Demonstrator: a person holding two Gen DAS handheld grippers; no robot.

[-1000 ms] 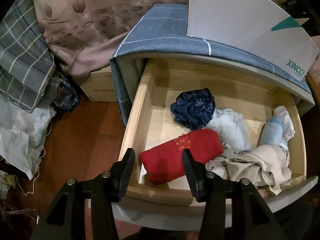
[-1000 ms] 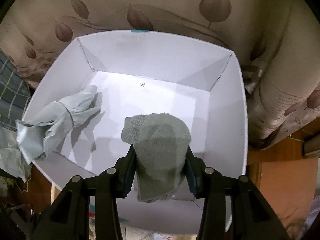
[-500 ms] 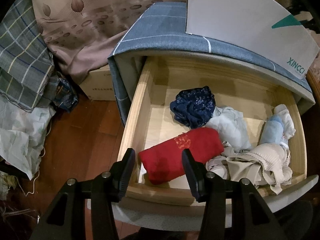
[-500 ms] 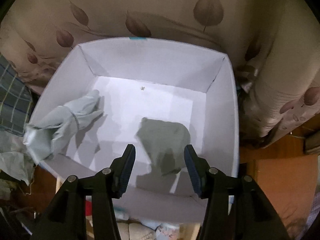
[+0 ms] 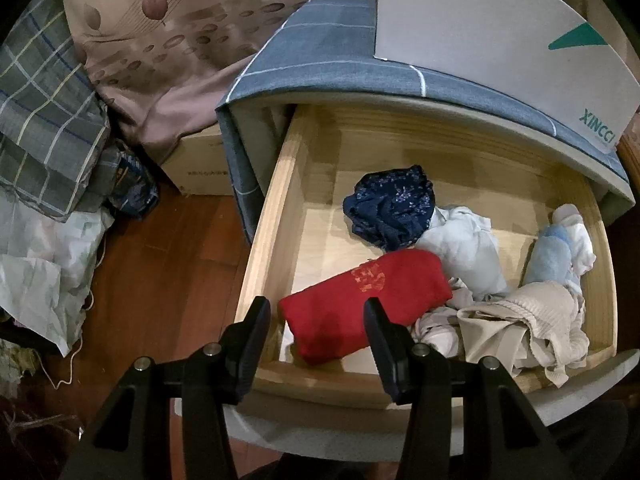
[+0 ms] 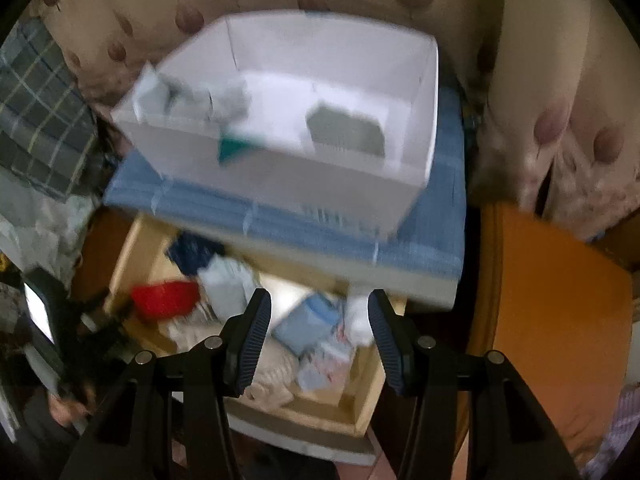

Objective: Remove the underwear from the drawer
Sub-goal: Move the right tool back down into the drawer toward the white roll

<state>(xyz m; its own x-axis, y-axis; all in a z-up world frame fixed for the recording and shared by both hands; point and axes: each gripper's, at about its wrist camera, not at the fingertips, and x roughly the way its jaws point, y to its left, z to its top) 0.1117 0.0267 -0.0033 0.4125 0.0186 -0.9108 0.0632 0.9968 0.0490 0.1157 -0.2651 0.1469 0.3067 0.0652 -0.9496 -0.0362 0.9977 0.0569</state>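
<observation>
a bedroom in a home

an open wooden drawer (image 5: 280, 216) holds soft clothes, a leaf-print bedsheet (image 5: 168, 40) hangs down beside it, a checked blanket (image 5: 44, 120) lies in a heap, and the floor (image 5: 160, 280) is brown wood.

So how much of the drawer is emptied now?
Two pieces already lie in the white box: a grey one and a pale one. The right tool is empty, above the drawer. Left: the red piece, the navy one and the pale pile.
</observation>
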